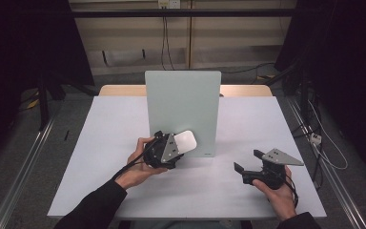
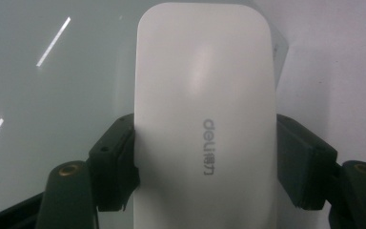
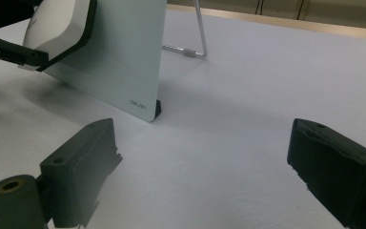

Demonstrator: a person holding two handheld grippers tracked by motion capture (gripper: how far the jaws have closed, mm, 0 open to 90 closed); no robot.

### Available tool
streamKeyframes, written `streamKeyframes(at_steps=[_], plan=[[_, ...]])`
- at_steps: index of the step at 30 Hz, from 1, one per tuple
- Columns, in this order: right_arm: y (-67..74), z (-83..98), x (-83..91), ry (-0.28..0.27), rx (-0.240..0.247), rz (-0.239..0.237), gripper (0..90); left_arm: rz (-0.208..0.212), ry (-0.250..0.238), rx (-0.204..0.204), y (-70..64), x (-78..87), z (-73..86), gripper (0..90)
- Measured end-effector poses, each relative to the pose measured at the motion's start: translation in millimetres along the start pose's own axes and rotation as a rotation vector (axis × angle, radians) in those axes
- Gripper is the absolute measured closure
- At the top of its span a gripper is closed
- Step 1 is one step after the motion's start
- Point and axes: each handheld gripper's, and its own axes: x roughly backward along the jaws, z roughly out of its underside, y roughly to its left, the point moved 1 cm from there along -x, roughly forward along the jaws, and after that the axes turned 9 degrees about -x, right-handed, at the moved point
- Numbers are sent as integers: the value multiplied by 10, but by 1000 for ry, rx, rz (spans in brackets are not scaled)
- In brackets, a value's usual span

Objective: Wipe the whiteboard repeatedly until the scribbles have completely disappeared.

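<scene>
The left tongs (image 1: pixel 180 147) are closed on a white whiteboard eraser (image 1: pixel 187 141); in the left gripper view both black pads press the eraser's (image 2: pixel 205 119) long sides, one pad per side, with printed lettering running along its white back. The eraser is held up against the lower part of the small pale-green whiteboard (image 1: pixel 183 95), which stands tilted back on the tabletop (image 1: pixel 109 143). In the right gripper view the eraser (image 3: pixel 57 24) lies against the board face (image 3: pixel 119 57), dark underside toward the board; whether it presses or only sits just beside the surface cannot be told.

The right tongs (image 1: pixel 248 161) rest low at the near right of the tabletop, well apart from the board, jaws wide open with nothing between them.

Progress, as a judgement: pick-up of the eraser is complete and it has been brought to the board. The board face shows no writing, only light reflections, so whether wiping remains or is finished cannot be told. Setting the eraser down is not yet done.

Count:
- Eraser: one.
- Whiteboard: one, with one wire stand (image 3: pixel 198 33) behind it.
- Tongs: two.
- Hands: two, each in a dark sleeve.
</scene>
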Motion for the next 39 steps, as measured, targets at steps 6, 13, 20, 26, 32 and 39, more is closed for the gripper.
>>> streamKeyframes(at_steps=[6, 13, 20, 26, 32, 39], plan=[[-1, 0, 0, 1, -1, 0, 93, 44, 2, -10, -109, -100, -11, 309], [-3, -1, 0, 1, -5, -2, 93, 76, 11, -19, -181, -156, -14, 309], [-4, 0, 0, 1, -4, -4, 93, 52, -2, 9, -74, -80, -12, 309], [0, -1, 0, -1, -5, -3, 93, 1, -20, 37, 69, 39, 3, 309], [3, 1, -4, 2, -5, 0, 93, -48, -38, 79, 236, 170, 18, 310], [6, 1, -8, 2, -2, -5, 92, -89, -57, 145, 444, 346, 79, 310]])
